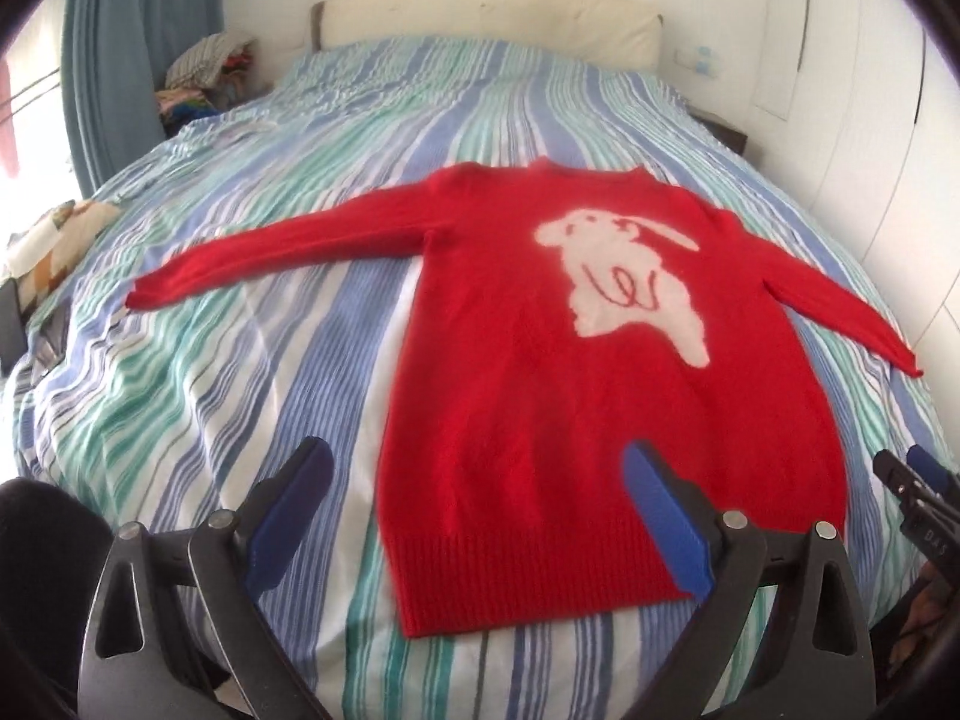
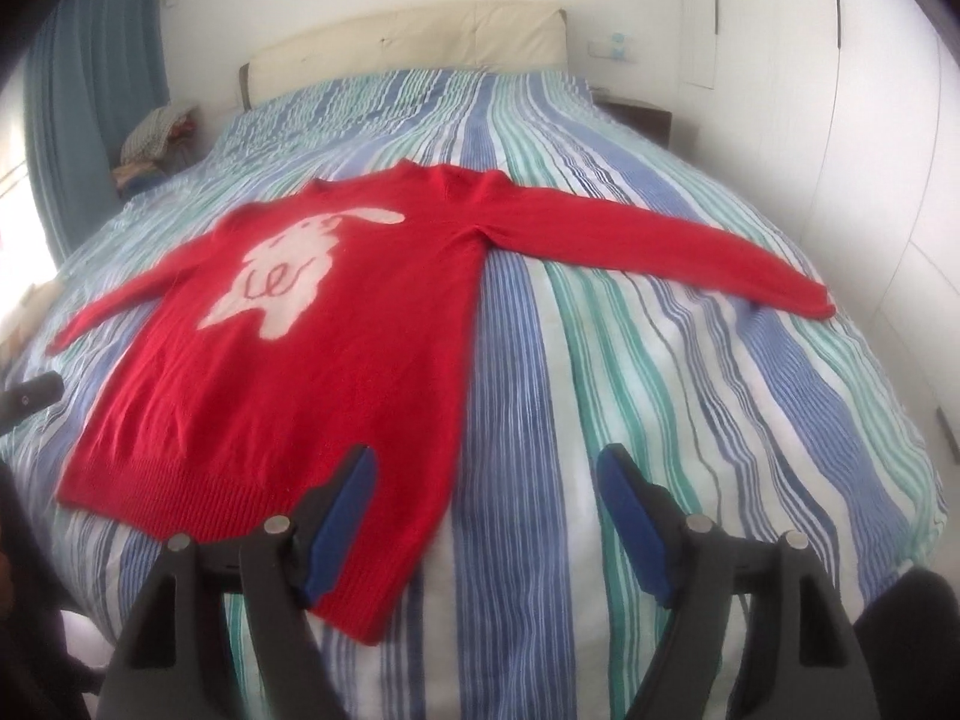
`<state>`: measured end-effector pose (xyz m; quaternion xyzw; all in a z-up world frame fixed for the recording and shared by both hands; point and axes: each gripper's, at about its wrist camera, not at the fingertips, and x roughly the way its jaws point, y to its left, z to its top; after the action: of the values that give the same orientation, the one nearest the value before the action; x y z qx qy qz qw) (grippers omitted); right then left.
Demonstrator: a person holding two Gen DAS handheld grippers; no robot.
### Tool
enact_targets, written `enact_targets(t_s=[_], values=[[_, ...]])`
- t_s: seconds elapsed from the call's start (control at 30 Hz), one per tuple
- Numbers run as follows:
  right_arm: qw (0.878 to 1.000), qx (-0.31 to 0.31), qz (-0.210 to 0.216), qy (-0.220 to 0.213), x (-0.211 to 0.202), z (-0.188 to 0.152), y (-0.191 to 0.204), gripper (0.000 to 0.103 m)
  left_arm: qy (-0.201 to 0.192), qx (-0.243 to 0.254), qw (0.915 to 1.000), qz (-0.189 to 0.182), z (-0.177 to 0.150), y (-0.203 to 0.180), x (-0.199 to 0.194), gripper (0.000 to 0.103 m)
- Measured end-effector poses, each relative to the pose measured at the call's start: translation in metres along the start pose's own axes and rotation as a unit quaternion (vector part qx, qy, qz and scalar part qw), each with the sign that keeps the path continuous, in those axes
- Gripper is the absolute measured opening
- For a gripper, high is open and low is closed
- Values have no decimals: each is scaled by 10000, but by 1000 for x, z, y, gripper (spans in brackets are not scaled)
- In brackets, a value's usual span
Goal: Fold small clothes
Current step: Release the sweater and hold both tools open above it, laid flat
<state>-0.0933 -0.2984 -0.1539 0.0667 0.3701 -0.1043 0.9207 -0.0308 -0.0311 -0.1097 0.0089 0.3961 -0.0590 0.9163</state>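
A small red sweater with a white rabbit figure lies flat on the striped bed, sleeves spread out to both sides. It also shows in the right wrist view. My left gripper is open and empty, held above the sweater's hem near its left corner. My right gripper is open and empty, held above the hem's right corner. The right gripper's tip shows at the right edge of the left wrist view.
The bed has a blue, green and white striped cover and a cream headboard. A pile of clothes lies at the far left by a blue curtain. White wardrobe doors stand on the right.
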Motion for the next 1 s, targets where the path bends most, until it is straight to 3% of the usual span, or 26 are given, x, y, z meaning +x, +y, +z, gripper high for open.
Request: enact_targets(t_s=[0.23,0.47,0.7,0.83,1.0], values=[[9999,15,-115,-65,4,2,-2,75,162,-145,9996,-176,-2,0,12,98],[9999,-79,-103,-57,6,1,3,75,215,-343,9954,-870,-7,1,8,98],[9997,-255,-28,40,9,-4,13,75,396,-392,9969,-560,-17,-2,27,98],[9996,-270,-55,12,8,-5,13,75,558,-221,9967,-552,-19,-3,32,99],[9997,-221,-30,106,13,-6,11,75,482,-125,9967,-636,-19,-2,28,100]])
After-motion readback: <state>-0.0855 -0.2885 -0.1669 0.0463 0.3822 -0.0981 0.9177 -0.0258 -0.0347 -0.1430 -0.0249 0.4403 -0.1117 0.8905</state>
